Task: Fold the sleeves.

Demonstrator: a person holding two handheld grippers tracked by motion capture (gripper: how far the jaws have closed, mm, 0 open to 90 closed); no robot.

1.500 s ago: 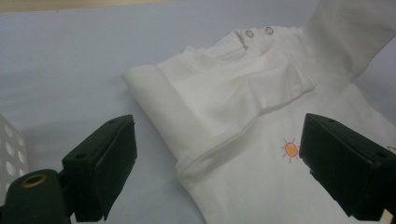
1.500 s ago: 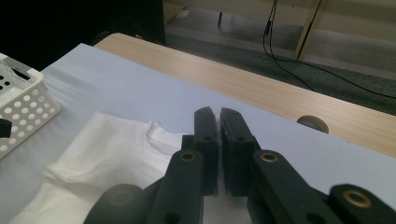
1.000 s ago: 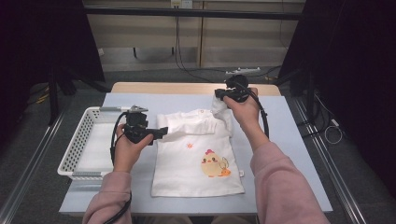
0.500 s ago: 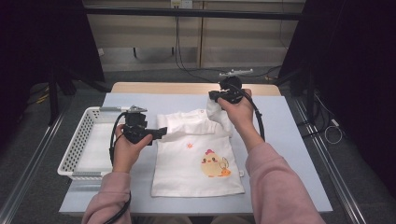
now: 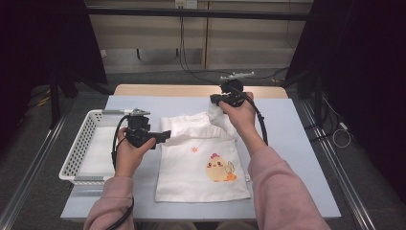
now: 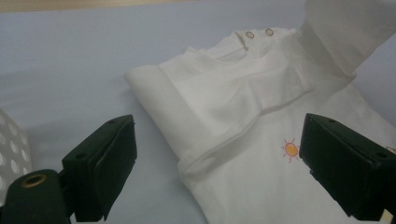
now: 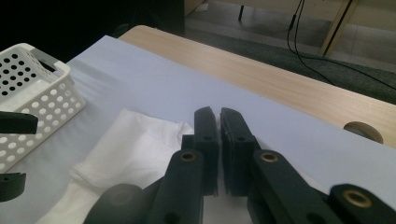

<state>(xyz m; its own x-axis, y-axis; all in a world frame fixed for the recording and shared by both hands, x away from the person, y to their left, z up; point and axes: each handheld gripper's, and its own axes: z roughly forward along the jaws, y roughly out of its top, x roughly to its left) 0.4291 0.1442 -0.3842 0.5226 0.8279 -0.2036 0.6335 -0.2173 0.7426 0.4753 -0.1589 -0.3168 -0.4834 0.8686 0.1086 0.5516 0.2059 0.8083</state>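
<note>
A white T-shirt (image 5: 201, 167) with a chick print lies front up on the blue table cover. Its left sleeve (image 6: 187, 126) is folded in over the chest. My left gripper (image 5: 160, 137) hovers at the shirt's left shoulder, open, its jaws wide on either side of the folded edge (image 6: 219, 140) and touching nothing. At the shirt's far right corner my right gripper (image 5: 214, 100) is shut on the right sleeve (image 6: 336, 32), which rises off the table toward it. In the right gripper view the jaws (image 7: 219, 116) press together above the white cloth (image 7: 130, 144).
A white perforated basket (image 5: 79, 148) stands at the table's left edge, close beside my left hand. The blue cover (image 5: 297, 143) lies bare to the right of the shirt. A strip of wooden tabletop (image 5: 191, 90) runs along the far edge.
My right gripper has shifted slightly to the left with the sleeve held in it. The left gripper has stayed where it was, still open.
</note>
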